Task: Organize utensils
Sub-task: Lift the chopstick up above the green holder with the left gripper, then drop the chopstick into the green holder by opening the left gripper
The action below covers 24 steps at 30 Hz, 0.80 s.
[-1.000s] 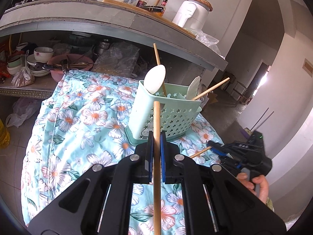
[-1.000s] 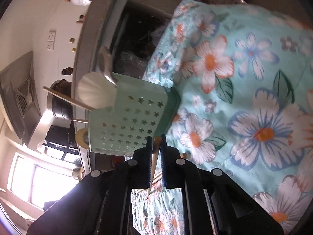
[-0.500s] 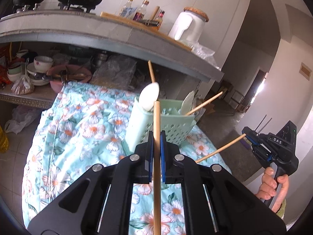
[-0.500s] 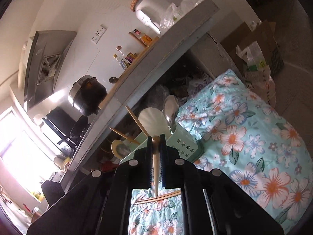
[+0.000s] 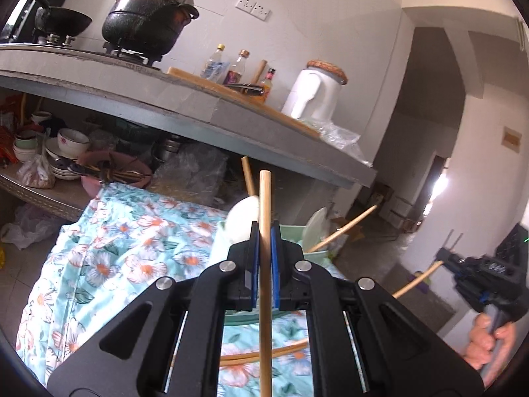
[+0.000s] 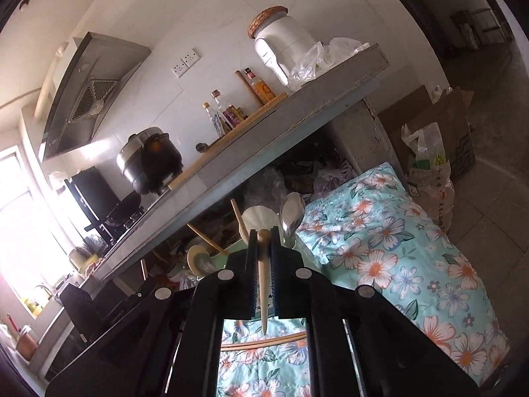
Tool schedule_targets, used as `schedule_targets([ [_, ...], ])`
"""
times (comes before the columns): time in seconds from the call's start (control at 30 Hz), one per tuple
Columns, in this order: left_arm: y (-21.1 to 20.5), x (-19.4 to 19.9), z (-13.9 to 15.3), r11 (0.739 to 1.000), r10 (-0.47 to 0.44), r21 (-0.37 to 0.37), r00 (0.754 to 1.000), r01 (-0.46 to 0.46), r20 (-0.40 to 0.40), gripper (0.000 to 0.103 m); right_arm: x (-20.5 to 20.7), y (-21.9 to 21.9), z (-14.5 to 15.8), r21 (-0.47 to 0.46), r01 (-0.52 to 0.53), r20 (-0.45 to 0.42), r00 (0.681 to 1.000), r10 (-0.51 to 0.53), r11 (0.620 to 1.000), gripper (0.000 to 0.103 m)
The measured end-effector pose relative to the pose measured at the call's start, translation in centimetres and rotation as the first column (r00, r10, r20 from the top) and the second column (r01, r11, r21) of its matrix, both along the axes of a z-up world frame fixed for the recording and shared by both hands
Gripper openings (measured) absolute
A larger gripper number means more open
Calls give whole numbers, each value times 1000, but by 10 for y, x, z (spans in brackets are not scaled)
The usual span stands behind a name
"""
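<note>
Left gripper [image 5: 264, 231], lower centre of the left wrist view: jaws clamped on a wooden chopstick [image 5: 264, 205], which stands upright through them and rises above the tips.

Right gripper [image 6: 264, 236], lower centre of the right wrist view: jaws clamped on a second chopstick [image 6: 264, 284], pale wood, blunt end at the tips, thin end pointing back toward the camera. The same gripper shows at the right edge of the left wrist view, held by a hand [image 5: 486, 337], its chopstick sticking out to the left.

Utensil holder [image 5: 291, 231], pale green plastic, centre of the left wrist view just behind the left gripper's tips, largely hidden by them. It stands on a flowered cloth [image 5: 109, 251]. Contents: a white spoon [image 5: 243, 218], further chopsticks leaning out, and, in the right wrist view, a metal spoon [image 6: 291, 215].

Loose chopsticks [image 6: 264, 340], a pair, lying across the cloth, seen between the right gripper's arms at lower centre.

Background, upper half of both views: a grey counter [image 5: 185, 106] carrying a black pot [image 5: 148, 23], bottles [image 5: 238, 66] and a white jar [image 5: 314, 96]; bowls [image 5: 69, 139] on the shelf beneath, at left.
</note>
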State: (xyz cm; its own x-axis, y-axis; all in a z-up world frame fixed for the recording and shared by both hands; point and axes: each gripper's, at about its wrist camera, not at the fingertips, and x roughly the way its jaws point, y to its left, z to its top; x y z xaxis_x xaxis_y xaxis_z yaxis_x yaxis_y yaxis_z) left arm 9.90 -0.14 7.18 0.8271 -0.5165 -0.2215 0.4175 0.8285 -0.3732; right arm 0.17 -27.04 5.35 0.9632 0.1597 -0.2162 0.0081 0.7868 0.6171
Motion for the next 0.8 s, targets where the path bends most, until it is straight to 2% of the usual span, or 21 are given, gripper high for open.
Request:
schedule_targets([
  [0.2,0,10,-32,1000,11,5,996,-10,-85,5,3,0,-4,-2,-6,-15,1000,6,1000,7],
  [0.4,1,6,-26,999,6,35,996,-3,-84,5,3,-1,-4,-4,0,-15,1000,0,1000,7],
  [0.5,-2,0,-9,999,-1,45,999,3,-35,5,2,-3,-5,-3,5,-17,1000,-5,1000,7],
  [0.63,-5,-13,31,1000,-22,23,996,20,91,5,1,-4,-6,1,12,-22,1000,-12,1000,7],
  [0.8,-11,-21,88,1000,-6,-16,960,11,280,5,1,-3,-6,1,7,-22,1000,-7,1000,7],
])
